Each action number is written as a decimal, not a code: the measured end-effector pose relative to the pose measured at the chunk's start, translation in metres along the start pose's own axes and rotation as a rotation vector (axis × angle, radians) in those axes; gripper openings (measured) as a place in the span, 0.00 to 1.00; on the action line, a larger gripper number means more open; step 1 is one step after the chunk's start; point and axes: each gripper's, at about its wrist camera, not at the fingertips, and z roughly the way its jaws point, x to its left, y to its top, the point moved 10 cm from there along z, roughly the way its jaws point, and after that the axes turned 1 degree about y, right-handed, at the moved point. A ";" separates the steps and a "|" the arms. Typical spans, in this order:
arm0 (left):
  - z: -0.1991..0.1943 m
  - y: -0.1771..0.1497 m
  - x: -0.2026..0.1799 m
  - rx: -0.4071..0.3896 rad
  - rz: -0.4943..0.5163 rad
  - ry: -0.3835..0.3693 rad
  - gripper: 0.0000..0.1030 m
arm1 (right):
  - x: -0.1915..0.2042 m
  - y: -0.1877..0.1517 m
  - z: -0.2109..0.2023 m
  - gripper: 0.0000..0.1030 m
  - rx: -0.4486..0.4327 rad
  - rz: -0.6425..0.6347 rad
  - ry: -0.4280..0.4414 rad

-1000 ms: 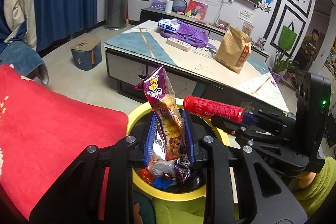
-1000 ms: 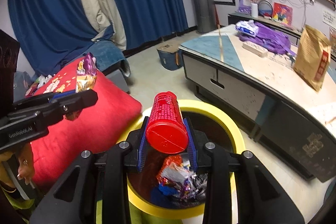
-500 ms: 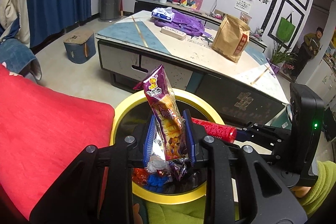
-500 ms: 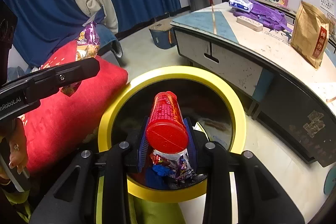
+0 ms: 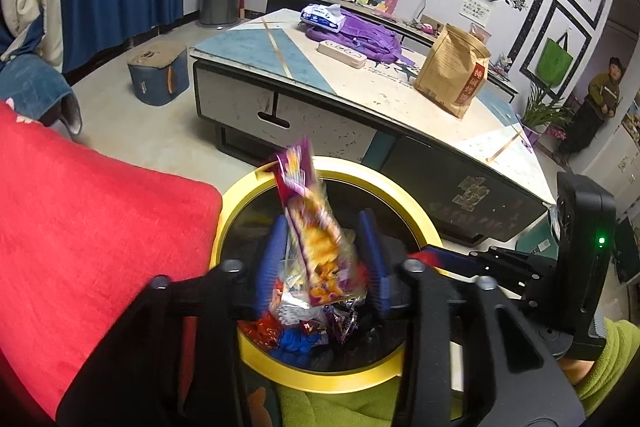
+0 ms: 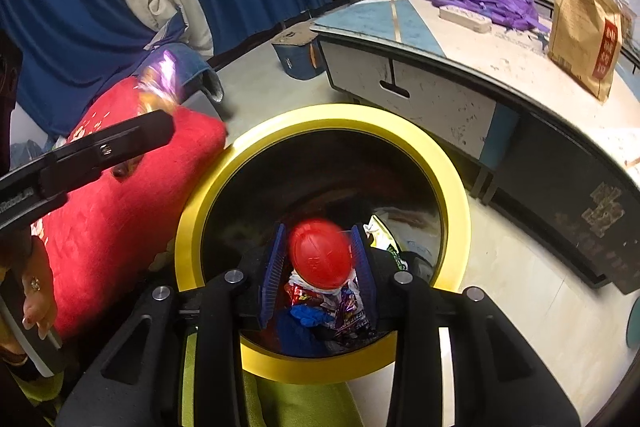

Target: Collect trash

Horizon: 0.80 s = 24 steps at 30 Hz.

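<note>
A round bin with a yellow rim [image 5: 416, 215] [image 6: 452, 187] stands on the floor, holding several wrappers [image 5: 304, 335] [image 6: 320, 307]. My left gripper [image 5: 322, 259] is over the bin with its jaws spread; a purple and orange snack packet [image 5: 312, 227], blurred, is loose between them. My right gripper [image 6: 320, 259] is also over the bin with its jaws spread; a red tube [image 6: 320, 253], blurred, is between the fingers without touching them. The right gripper shows in the left wrist view [image 5: 440, 259], the left gripper in the right wrist view [image 6: 160, 125].
A red cushion [image 5: 80, 227] [image 6: 120, 207] lies against the bin's left side. A low table [image 5: 360, 107] [image 6: 500, 87] behind the bin carries a brown paper bag [image 5: 456, 71], a purple bag and tissues. A blue box [image 5: 158, 73] stands on the floor. A child [image 5: 600, 95] stands far right.
Both grippers have moved over the bin and lowered towards it. Both have opened: the snack packet and the red tube, held firmly before, are now loose and blurred.
</note>
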 end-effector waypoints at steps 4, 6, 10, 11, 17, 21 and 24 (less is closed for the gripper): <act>-0.006 0.001 0.004 -0.008 -0.022 0.006 0.46 | -0.011 0.001 0.001 0.38 0.006 0.029 -0.025; -0.012 0.003 0.006 -0.019 -0.022 0.013 0.50 | -0.016 0.004 0.000 0.38 0.004 0.038 -0.039; -0.020 0.005 0.010 -0.032 -0.030 0.014 0.66 | -0.014 0.013 -0.010 0.42 -0.028 0.020 -0.061; -0.022 0.005 0.011 -0.037 -0.027 0.022 0.70 | -0.011 0.016 -0.015 0.45 -0.045 0.006 -0.066; -0.027 -0.002 0.021 -0.029 -0.060 0.043 0.87 | -0.011 0.018 -0.031 0.55 -0.075 -0.025 -0.107; -0.036 -0.009 0.022 -0.030 -0.051 0.068 0.90 | -0.011 0.020 -0.044 0.67 -0.103 -0.031 -0.134; -0.044 -0.011 0.025 -0.033 -0.056 0.086 0.90 | -0.007 0.020 -0.054 0.75 -0.126 -0.037 -0.148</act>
